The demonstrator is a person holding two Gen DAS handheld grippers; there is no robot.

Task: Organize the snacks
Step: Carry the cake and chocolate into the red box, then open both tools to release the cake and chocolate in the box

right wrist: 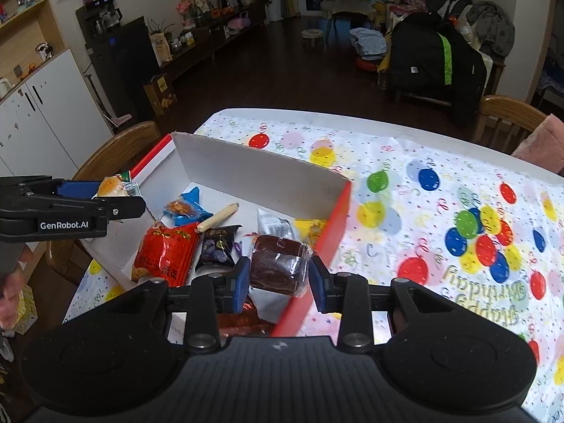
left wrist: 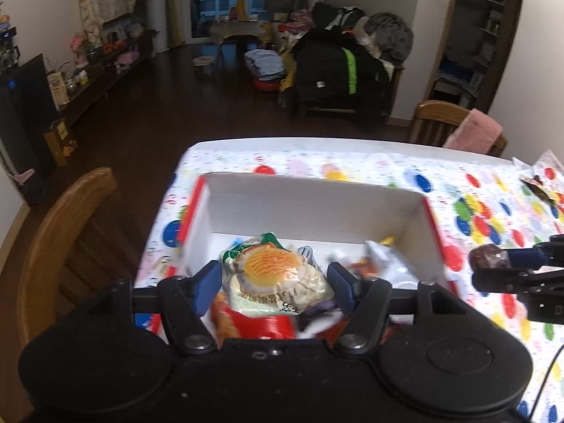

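The left gripper (left wrist: pixel 275 282) clasps a scallop-print snack packet (left wrist: pixel 273 278) over the red-and-white box (right wrist: pixel 246 169), the right gripper (right wrist: pixel 278 278) grips a brown cake (right wrist: pixel 278 264) above its edge, several snacks already inside, one wrapper (left wrist: pixel 539 185) seemingly left on the tablecloth (right wrist: pixel 423 211)

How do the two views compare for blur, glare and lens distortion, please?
Left wrist view: the snack packet between the fingers is fairly sharp, the box contents behind it smear, and the table edge bows. Right wrist view: crisper overall, glare on the brown cake wrapper, dark corners and bent walls from the fisheye.
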